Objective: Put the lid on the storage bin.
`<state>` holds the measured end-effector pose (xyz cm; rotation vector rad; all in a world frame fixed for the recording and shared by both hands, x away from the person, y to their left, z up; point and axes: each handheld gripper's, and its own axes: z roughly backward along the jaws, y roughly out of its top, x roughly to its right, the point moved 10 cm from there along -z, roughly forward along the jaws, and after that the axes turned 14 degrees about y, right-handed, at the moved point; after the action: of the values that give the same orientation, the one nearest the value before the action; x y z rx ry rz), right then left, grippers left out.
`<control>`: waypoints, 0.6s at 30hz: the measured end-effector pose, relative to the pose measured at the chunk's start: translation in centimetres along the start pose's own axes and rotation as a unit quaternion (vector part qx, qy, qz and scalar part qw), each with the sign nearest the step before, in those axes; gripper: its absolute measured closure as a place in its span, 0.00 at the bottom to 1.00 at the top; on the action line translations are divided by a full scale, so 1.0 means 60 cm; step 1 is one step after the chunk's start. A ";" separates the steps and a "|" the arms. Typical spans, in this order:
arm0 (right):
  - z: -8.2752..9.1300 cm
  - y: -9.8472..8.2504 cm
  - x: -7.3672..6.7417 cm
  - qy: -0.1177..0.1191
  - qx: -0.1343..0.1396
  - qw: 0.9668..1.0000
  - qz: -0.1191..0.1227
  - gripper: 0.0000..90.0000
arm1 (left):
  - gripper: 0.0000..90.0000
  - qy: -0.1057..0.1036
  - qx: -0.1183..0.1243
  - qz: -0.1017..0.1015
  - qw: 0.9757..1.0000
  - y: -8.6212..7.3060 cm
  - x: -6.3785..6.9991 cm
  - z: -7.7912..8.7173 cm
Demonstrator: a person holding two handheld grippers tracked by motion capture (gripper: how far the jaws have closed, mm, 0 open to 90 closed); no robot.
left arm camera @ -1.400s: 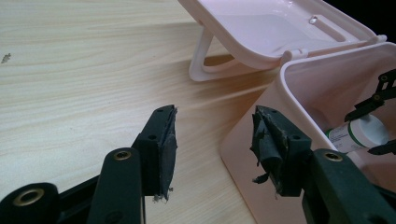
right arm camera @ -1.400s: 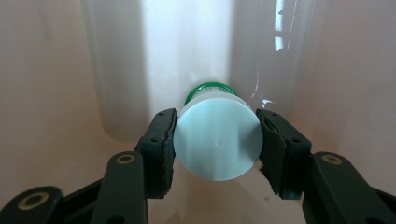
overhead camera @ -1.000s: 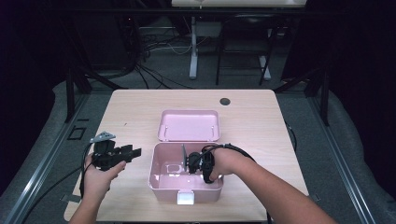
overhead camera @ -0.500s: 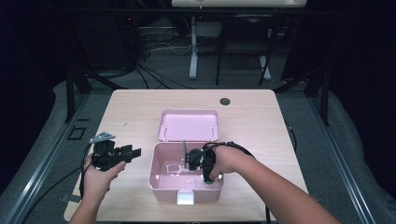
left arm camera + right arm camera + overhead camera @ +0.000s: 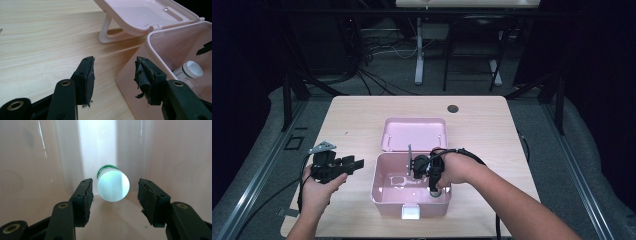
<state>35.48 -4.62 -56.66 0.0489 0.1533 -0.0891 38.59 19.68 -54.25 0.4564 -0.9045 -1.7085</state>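
Bottle [image 5: 113,185]: small, white cap, lies in the pink box [image 5: 382,187], between the right fingers [image 5: 83,197] but not touched.
Right gripper [image 5: 113,201]: fingers have just opened wide, nothing held.
Left gripper [image 5: 114,80]: fingers open, empty, beside the box over the tabletop [image 5: 37,37].
Feel: probably light, hard, smooth, may roll.
Hold: around the cap's sides.

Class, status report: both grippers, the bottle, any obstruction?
Left gripper open, beside pink box. Right gripper open, jaws just widened. White-capped bottle released inside. Nothing obstructing.
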 end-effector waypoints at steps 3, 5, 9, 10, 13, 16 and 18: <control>0.009 -0.001 0.003 -0.001 0.009 1.000 -0.013 0.51 | 0.56 -0.001 0.000 -0.003 1.000 0.001 0.002 0.001; 0.014 -0.001 0.004 -0.002 0.014 1.000 -0.017 0.51 | 0.56 -0.002 0.001 -0.004 1.000 0.001 0.004 0.001; 0.027 -0.001 0.006 -0.004 0.027 0.999 -0.023 0.50 | 0.56 -0.005 0.001 -0.007 1.000 0.001 0.008 0.001; 0.034 -0.002 0.006 -0.006 0.030 0.999 -0.024 0.50 | 0.56 -0.005 0.000 -0.008 1.000 0.000 0.009 0.001; 0.043 0.000 0.008 -0.007 0.043 0.999 -0.026 0.50 | 0.56 -0.007 0.002 -0.010 1.000 0.001 0.011 0.001; 0.055 -0.001 0.011 -0.013 0.051 0.998 -0.034 0.50 | 0.56 -0.008 0.001 -0.013 1.000 0.001 0.014 0.002; 0.063 -0.002 0.014 -0.016 0.060 0.997 -0.038 0.50 | 0.56 -0.010 0.002 -0.014 1.000 0.002 0.016 0.002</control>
<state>36.86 -5.01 -53.08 0.1609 0.1175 -0.1744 38.25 18.82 -53.94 0.4576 -0.9190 -1.7407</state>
